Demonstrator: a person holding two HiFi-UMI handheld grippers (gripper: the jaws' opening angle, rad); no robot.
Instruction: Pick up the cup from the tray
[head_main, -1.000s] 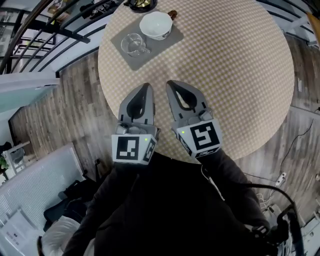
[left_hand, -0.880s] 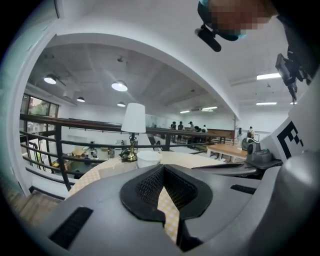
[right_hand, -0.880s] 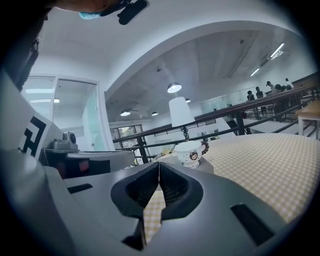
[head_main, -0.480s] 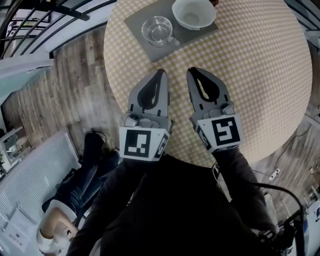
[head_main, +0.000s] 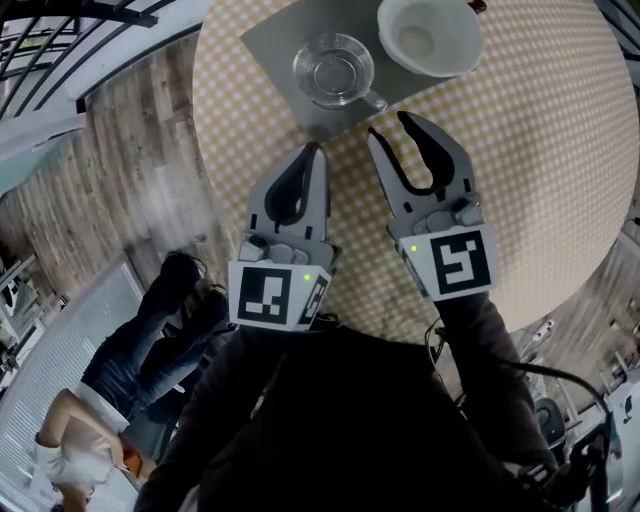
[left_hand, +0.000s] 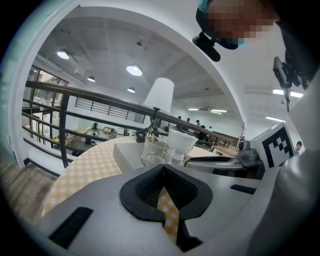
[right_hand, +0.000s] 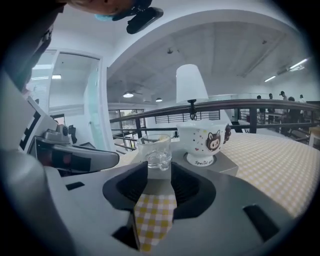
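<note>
Right claw (head_main: 388, 124) just popped open, still empty. I've got the glass cup (head_main: 333, 70) dead ahead of it on the tray (head_main: 270, 35), top middle. Left claw (head_main: 316, 150) sits clamped together alongside.

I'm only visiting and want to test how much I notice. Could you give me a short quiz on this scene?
1. True or false: the glass cup stands on the grey tray.
2. Which gripper's jaws stand apart: A the left, B the right?
3. How many vessels stand on the tray?
Key: 1 true. 2 B: the right gripper has just been opening its jaws, nothing between them; the left gripper is shut. 3 two: the glass cup and a white cup.
</note>
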